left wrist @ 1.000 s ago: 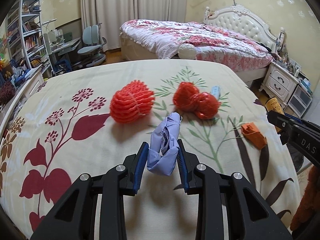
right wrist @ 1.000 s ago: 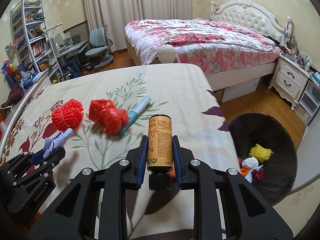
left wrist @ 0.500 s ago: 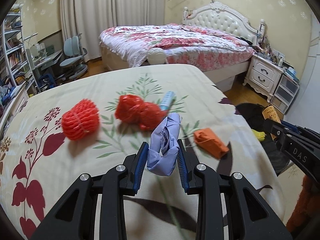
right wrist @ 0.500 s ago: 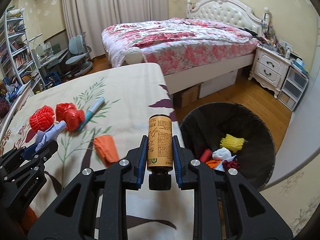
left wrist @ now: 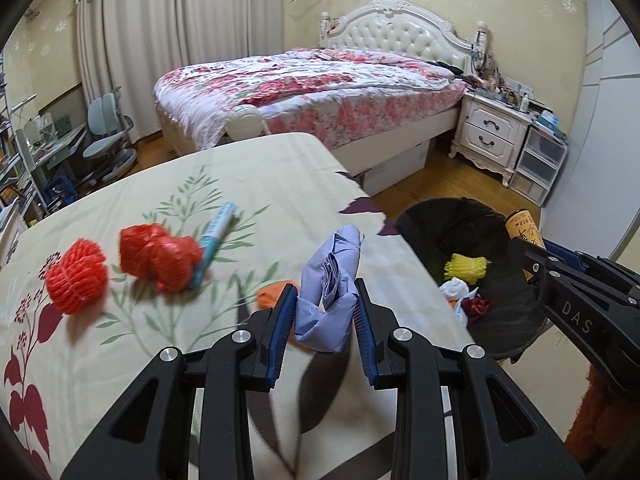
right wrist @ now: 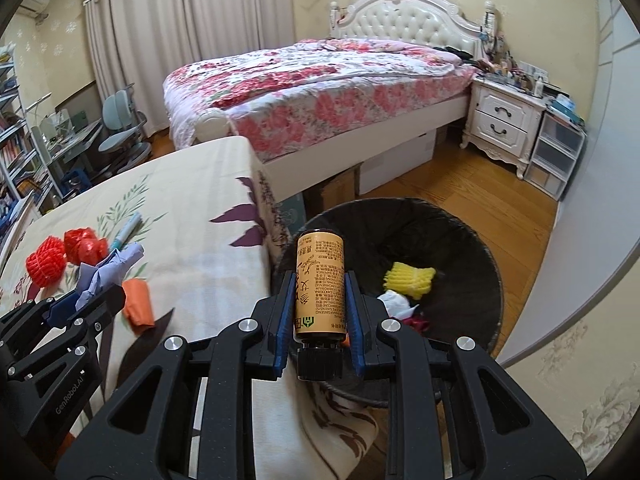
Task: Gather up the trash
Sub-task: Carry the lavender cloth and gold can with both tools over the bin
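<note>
Both grippers have swung from mid-bed toward the bin [right wrist: 472, 240]. Left gripper [left wrist: 326, 312]: clamped on lilac wad [left wrist: 328, 280], above the bed [left wrist: 260, 184] edge. Right gripper [right wrist: 318, 300]: clamped on bottle [right wrist: 319, 284], over the bin rim, seemingly. On bed: two red nets, pen [left wrist: 216, 232], orange scrap [right wrist: 138, 304].

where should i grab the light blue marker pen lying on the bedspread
Grip the light blue marker pen across its bare far half, coming from above with the pads square to its length. It lies flat, and its near end is tucked against the crumpled red plastic bag, so only the far end is clear.
</note>
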`<state>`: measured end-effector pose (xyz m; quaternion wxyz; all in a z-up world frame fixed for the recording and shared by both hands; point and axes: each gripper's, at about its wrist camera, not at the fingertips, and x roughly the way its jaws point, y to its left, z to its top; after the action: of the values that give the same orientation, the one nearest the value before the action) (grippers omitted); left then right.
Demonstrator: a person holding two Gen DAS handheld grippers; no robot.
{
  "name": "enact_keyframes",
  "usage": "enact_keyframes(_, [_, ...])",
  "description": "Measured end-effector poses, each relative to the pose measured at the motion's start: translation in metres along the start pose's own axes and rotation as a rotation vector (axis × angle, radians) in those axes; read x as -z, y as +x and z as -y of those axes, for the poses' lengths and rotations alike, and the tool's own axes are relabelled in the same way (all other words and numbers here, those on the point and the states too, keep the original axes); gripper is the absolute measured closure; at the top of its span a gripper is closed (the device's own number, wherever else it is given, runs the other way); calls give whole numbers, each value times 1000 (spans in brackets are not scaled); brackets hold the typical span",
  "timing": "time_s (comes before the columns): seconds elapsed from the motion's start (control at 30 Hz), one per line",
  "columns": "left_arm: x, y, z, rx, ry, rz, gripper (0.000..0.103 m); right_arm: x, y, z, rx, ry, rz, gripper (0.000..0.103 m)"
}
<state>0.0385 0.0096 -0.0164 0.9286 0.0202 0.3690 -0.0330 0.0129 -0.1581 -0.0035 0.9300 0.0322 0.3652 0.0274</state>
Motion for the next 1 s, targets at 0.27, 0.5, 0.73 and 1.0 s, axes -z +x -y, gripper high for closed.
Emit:
enact_keyframes(0.27, [-11,19,32,32,25,-14,72,0,11,33,44,48,-10,80])
enact_keyframes(0.5, [-19,36,52,39,55,-17,72,0,24,53,73,84,-25,80])
enact_keyframes(0.73, [-28,53,66,41,65,-23,72,-3,38,63,87,98,-39,80])
enact_keyframes(1.0, [-36,68,78,42,81,-32,72,-5,48,72,101,113,-40,80])
